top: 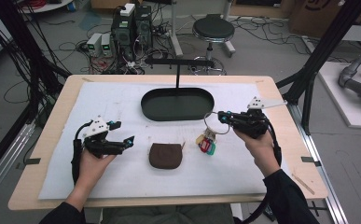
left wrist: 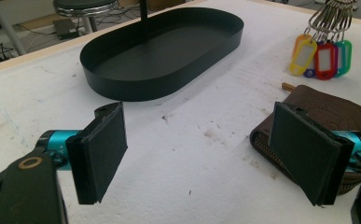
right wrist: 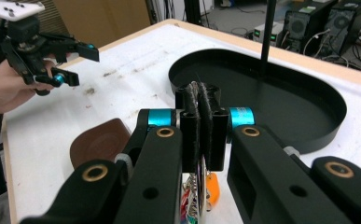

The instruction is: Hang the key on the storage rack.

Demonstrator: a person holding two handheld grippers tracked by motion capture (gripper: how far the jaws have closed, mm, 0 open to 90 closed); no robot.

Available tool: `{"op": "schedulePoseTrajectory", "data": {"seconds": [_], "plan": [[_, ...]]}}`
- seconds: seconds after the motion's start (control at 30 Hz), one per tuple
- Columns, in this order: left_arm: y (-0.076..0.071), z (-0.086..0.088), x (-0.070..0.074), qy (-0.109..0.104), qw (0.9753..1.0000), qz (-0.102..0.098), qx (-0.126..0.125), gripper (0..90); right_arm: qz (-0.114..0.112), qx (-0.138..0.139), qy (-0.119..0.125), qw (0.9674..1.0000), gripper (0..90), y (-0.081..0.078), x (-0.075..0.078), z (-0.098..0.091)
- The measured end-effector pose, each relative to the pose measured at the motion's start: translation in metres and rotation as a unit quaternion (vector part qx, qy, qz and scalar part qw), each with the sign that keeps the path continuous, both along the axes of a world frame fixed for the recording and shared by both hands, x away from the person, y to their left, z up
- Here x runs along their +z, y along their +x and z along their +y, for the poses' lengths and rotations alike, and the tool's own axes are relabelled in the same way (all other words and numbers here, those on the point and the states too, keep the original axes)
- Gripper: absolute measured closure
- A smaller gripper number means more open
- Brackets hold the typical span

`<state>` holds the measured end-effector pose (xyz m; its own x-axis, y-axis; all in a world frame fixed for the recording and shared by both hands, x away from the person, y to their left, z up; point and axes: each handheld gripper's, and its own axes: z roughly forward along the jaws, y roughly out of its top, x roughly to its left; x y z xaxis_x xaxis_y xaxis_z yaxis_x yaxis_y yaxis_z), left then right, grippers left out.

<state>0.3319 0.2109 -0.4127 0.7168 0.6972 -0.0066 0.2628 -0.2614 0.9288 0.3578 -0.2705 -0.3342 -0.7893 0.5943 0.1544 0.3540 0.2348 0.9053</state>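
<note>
A bunch of keys (top: 207,141) with coloured tags (left wrist: 322,57) hangs from a metal ring (top: 213,122) just above the white mat. My right gripper (top: 222,116) is shut on that ring, with the pads (right wrist: 201,116) pressed together around it and the tags dangling below (right wrist: 201,193). A brown leather pouch (top: 165,155) lies flat at the middle of the mat. To its left my left gripper (top: 124,141) hovers open, its right pad (left wrist: 304,151) close over the pouch's edge (left wrist: 329,109). A black oval tray (top: 177,103) sits behind, with a thin post rising from it.
The white mat (top: 122,100) covers a wooden table (top: 47,135). The tray's post carries a crossbar (top: 178,61) above the far edge. A stool (top: 213,30) and computer boxes (top: 131,25) stand on the floor beyond the table.
</note>
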Motion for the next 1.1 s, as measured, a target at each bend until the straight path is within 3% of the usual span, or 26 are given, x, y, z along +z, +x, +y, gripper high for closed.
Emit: {"op": "schedulePoseTrajectory", "data": {"seconds": [0.37,0.73,1.1], "plan": [[0.000,0.001,0.000,-0.002,1.0000,0.000,-0.001,19.3,-0.022,0.007,-0.001,0.9997,87.7,0.007,0.026,0.004],[0.000,0.000,0.000,-0.003,1.0000,0.000,-0.003,19.3,-0.042,0.015,-0.001,0.9990,87.7,0.017,0.040,0.011],[0.001,0.001,0.000,-0.005,1.0000,-0.001,-0.003,19.3,-0.069,0.001,-0.001,0.9976,87.7,0.032,0.055,0.016]]}}
